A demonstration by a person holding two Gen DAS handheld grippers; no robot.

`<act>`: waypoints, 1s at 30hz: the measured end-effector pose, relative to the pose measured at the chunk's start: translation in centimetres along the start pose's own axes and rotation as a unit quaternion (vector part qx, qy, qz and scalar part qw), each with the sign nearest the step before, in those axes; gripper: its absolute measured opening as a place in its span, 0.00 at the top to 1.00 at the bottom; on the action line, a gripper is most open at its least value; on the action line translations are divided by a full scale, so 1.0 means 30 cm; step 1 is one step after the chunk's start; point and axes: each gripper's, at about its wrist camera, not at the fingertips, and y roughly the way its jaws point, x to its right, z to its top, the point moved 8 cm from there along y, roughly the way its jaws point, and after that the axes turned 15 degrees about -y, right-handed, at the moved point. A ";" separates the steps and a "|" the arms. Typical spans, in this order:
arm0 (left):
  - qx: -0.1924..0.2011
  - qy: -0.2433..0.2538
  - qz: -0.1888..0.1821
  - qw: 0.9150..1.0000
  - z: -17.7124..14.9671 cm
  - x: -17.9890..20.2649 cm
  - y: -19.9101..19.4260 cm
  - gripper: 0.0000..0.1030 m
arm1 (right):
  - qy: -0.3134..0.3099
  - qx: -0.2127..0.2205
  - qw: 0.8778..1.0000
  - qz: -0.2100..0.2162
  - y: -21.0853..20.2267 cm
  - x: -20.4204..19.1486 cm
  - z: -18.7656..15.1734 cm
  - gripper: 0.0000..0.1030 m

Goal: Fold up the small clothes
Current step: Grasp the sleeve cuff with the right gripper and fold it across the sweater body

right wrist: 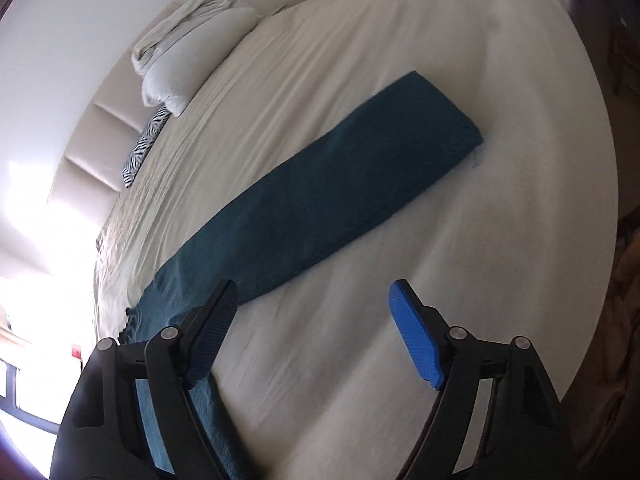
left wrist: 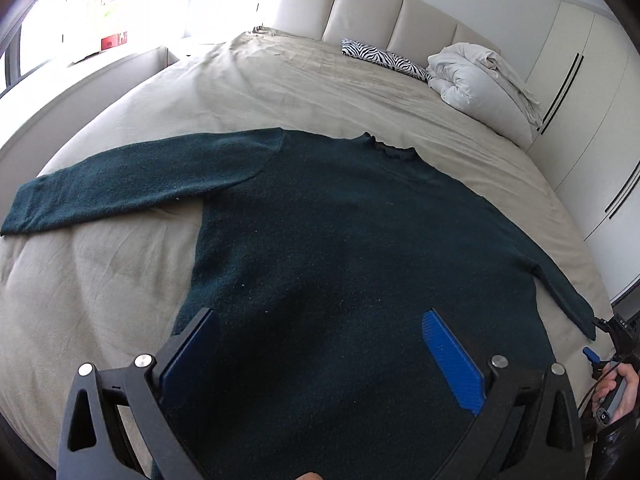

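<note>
sweater point(left wrist: 328, 216), dark green, lies flat on my bed point(left wrist: 280, 76), spread over the beige sheet with its neck point(left wrist: 394, 150) toward the headboard point(left wrist: 368, 12). from the left wrist i see one sleeve point(left wrist: 120, 184) stretched out flat to the left, and the other sleeve point(right wrist: 340, 184) running off to the right edge of the bed; the right wrist view shows that sleeve lying straight across the pale sheet, cuff end farthest from me.

my left gripper point(left wrist: 320, 344) hangs over the lower body of the sweater, tongs wide apart, nothing between the blue pads but the cloth underneath; i cannot tell whether the tips touch it. my right gripper point(right wrist: 312, 312) is above the sheet just beside the near part of that sleeve, tongs apart with only bare sheet between them. its left finger point(right wrist: 212, 332) overlaps the sleeve's edge in the picture, but nothing is clamped. that view is a little blurred.

in the left wrist view a hand point(left wrist: 618, 392) shows at the right edge, holding the right tool, close to the cuff there.

a white pillow point(left wrist: 476, 80) with folded cloth on it sits at the head of the bed, a zebra cushion point(left wrist: 384, 56) beside it, both well apart from the sweater. a white wardrobe point(left wrist: 592, 80) stands along the right.
</note>
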 end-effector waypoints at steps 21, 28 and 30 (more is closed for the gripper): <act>-0.068 -0.071 -0.031 0.995 -0.012 -0.072 0.097 0.12 | 0.167 0.065 0.981 0.072 0.243 0.371 0.352 0.84; -0.072 -0.093 -0.061 0.991 0.012 -0.095 0.091 0.13 | 0.125 0.059 0.990 0.022 0.240 0.241 0.399 0.94; -0.072 -0.103 -0.068 0.990 0.019 -0.110 0.092 0.13 | 0.096 0.057 0.994 0.016 0.237 0.147 0.420 0.94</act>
